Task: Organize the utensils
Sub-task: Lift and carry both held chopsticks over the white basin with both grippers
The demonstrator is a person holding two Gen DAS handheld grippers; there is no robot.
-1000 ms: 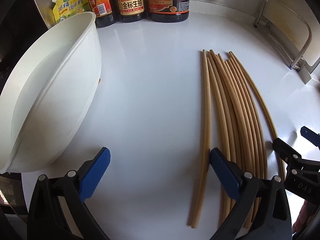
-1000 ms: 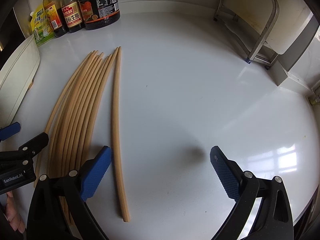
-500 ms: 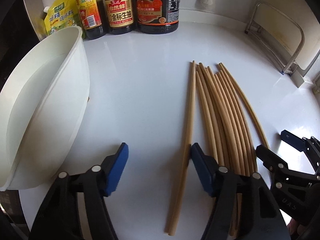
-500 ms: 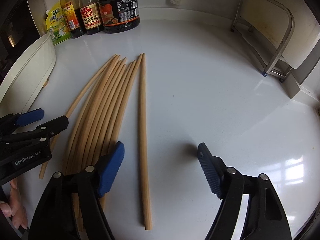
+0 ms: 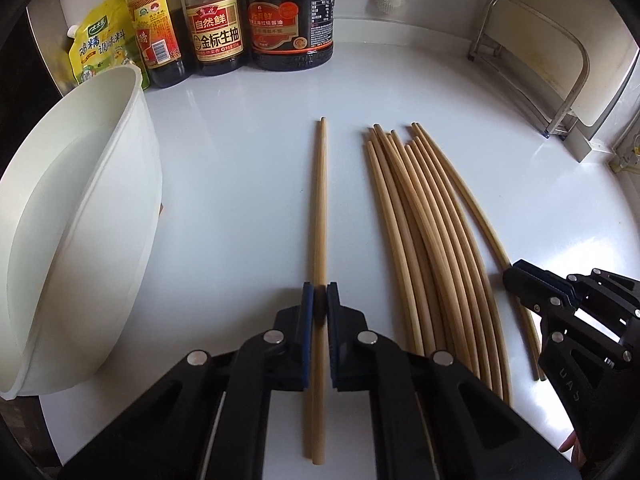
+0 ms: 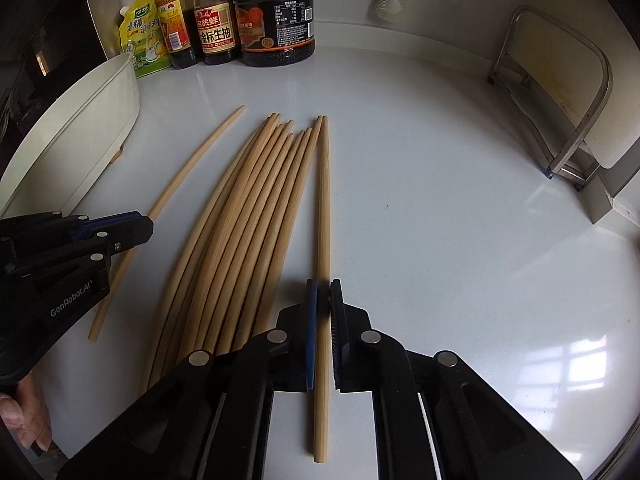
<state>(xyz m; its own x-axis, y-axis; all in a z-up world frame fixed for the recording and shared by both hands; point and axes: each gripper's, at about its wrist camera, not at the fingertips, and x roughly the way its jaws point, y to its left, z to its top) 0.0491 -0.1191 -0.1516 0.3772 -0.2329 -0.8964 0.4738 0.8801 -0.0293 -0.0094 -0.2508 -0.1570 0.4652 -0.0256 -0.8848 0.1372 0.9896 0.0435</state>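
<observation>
The white table (image 5: 400, 92) carries all items. A large white bowl (image 5: 72, 216) stands at its left edge, tilted in the left wrist view. Along the back wall stand a dark jug with a red cap (image 5: 291, 20), two sauce bottles (image 5: 216, 28) and a yellow seasoning pouch (image 5: 100, 44). A metal rack (image 6: 560, 92) stands at the right rear corner.

A bundle of bamboo chopsticks (image 5: 424, 240) lies on the table centre, the sticks roughly parallel and touching one another, tips toward the bottles.

The left gripper (image 5: 320, 300) has its jaws closed on a single chopstick (image 5: 319, 208) that lies apart from the bundle, on its left side. The blue pads (image 5: 307, 300) press on both sides of the stick, about two thirds of the way down its length.

The right gripper (image 6: 324, 300) has its jaws closed on the rightmost chopstick (image 6: 323, 200), which lies just beside the bundle on its right side. In the left wrist view this gripper appears at the right edge, clamped on the outermost stick.

A fingertip (image 6: 24, 420) shows at the lower left of the right wrist view
</observation>
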